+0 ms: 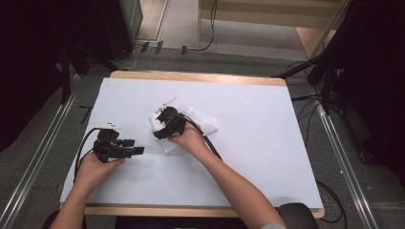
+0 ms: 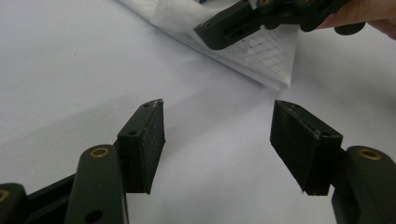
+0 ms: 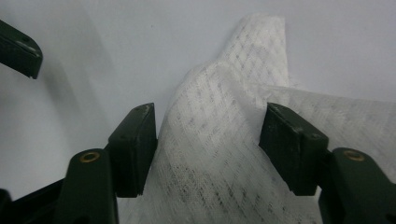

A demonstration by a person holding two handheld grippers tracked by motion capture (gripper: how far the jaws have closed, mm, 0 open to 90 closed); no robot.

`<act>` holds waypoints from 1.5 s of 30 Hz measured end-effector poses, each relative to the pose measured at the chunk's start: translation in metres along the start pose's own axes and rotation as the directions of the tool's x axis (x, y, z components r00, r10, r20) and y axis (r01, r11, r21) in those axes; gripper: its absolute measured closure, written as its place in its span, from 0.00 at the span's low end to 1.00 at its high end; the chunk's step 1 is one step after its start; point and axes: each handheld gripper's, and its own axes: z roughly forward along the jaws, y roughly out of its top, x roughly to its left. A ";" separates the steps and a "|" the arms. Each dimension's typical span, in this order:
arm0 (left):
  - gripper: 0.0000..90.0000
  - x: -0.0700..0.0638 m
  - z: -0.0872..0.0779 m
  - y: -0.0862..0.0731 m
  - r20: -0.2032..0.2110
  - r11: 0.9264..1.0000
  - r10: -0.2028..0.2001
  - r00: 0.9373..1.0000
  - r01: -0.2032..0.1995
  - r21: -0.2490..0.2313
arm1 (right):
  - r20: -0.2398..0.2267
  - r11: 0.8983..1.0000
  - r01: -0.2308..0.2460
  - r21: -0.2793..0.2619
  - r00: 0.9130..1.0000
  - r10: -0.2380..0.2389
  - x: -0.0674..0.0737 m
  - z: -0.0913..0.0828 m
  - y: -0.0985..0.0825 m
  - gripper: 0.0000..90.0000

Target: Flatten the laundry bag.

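Two handheld grippers are at work over the white table [image 1: 267,143], and the only other thing on it is a white cloth [image 1: 203,123], a thin woven piece with a faint diamond pattern, lying rumpled and partly folded near the middle of the tabletop. The right gripper [image 1: 160,134] sits right on top of that cloth, tipped down into it, and its own camera shows why: a raised fold of the cloth [image 3: 210,154] stands up between the two black jaws, which are spread wide with the pads not yet pressing the fabric on either side. To my eye that is a pinch being lined up, the jaws straddling a ridge so that closing would catch an edge or a layer rather than flatten the whole piece. The left gripper [image 1: 138,150] waits off to the side near the person's edge of the table, pointing toward the cloth but well short of it, held level just above the surface. Its jaws are also parted with nothing but bare table between them [image 2: 217,140], and from its camera a corner of the cloth [image 2: 275,60] lies just ahead with one of the other gripper's jaw tips over it. I would guess it is kept back there so it stays out of the way until the right one has a hold, then comes in for a second corner to spread or fold the piece. Both cables trail back toward the person.
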 end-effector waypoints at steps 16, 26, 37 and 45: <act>0.42 0.001 0.002 0.002 0.014 1.000 -0.011 1.000 0.011 -0.012 | -0.030 0.999 0.016 -0.036 0.999 -0.017 0.000 -0.014 -0.004 0.92; 0.73 0.006 0.007 0.021 -0.003 0.999 -0.043 0.999 0.043 -0.012 | -0.034 0.995 0.031 -0.093 0.999 -0.034 0.005 -0.036 -0.014 0.92; 0.96 0.013 0.040 0.057 -0.040 0.999 -0.041 0.998 0.041 0.004 | -0.052 0.995 0.045 -0.094 0.997 -0.050 0.006 -0.038 -0.027 0.92; 0.96 0.018 0.064 0.063 -0.024 0.999 -0.042 0.999 0.043 0.007 | -0.059 0.995 0.054 -0.087 0.997 -0.059 0.009 -0.039 -0.034 0.92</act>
